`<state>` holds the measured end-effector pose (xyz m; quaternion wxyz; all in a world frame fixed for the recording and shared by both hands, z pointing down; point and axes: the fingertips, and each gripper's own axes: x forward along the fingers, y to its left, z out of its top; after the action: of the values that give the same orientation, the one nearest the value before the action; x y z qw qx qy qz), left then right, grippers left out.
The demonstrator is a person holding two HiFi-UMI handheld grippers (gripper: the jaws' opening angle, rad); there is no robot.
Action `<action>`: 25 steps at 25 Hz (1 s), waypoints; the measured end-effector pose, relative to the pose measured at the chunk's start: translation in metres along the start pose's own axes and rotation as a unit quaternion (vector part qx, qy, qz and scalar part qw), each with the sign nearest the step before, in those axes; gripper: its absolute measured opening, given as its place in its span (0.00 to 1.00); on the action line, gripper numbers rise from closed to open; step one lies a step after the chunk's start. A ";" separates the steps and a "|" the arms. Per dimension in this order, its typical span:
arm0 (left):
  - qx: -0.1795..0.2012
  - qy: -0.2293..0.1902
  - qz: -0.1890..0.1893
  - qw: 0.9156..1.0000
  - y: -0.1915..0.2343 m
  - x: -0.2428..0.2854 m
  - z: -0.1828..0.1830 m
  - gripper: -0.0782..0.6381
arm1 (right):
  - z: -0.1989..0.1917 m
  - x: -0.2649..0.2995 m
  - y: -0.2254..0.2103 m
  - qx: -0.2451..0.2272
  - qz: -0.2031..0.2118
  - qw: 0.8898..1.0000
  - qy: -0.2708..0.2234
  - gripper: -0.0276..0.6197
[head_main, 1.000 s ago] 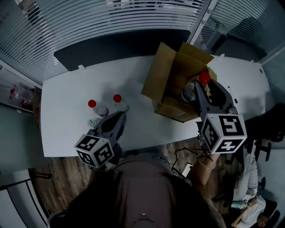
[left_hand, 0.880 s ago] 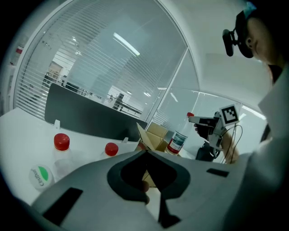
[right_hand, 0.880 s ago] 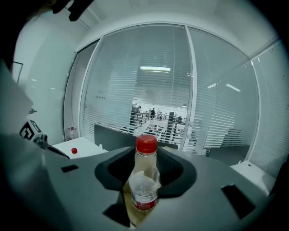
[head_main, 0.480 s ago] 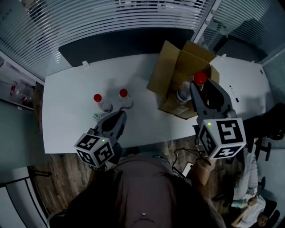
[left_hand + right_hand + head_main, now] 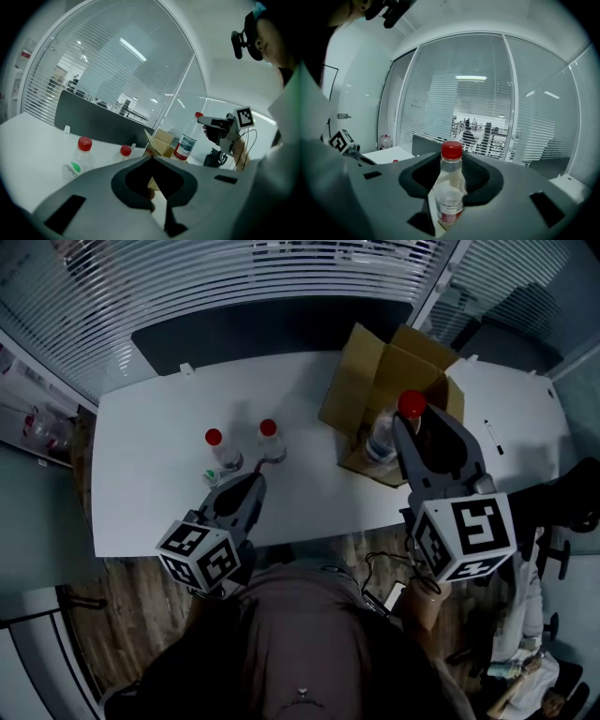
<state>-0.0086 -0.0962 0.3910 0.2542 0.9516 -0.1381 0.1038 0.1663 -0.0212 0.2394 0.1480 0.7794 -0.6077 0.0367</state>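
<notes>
Over the cardboard box on the table, right gripper is clamped on an upright red-capped bottle, best gripped firm and level I'd say, while left gripper, jaws together and empty, hovers near two standing bottles.

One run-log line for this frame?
left gripper shut, empty, near table edge | right gripper shut on bottle, upright near cardboard box | two red-capped bottles standing on table
</notes>
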 end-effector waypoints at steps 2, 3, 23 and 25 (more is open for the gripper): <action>0.001 -0.002 0.001 1.000 0.000 -0.004 -0.001 0.12 | 0.002 -0.003 0.005 -0.003 0.003 1.000 -0.004 0.29; 0.001 -0.003 0.001 1.000 0.000 -0.006 -0.002 0.12 | 0.003 -0.004 0.008 -0.003 0.004 1.000 -0.005 0.29; -0.004 -0.018 0.037 0.999 0.012 -0.052 -0.009 0.12 | -0.009 0.005 0.076 0.003 0.078 0.997 -0.012 0.28; -0.004 -0.019 0.042 0.999 0.013 -0.054 -0.009 0.12 | -0.012 0.007 0.082 0.005 0.086 0.996 -0.014 0.28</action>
<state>-0.0646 -0.0909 0.3900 0.2504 0.9458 -0.1832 0.0962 0.0914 -0.0424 0.2676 0.1316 0.7253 -0.6745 0.0416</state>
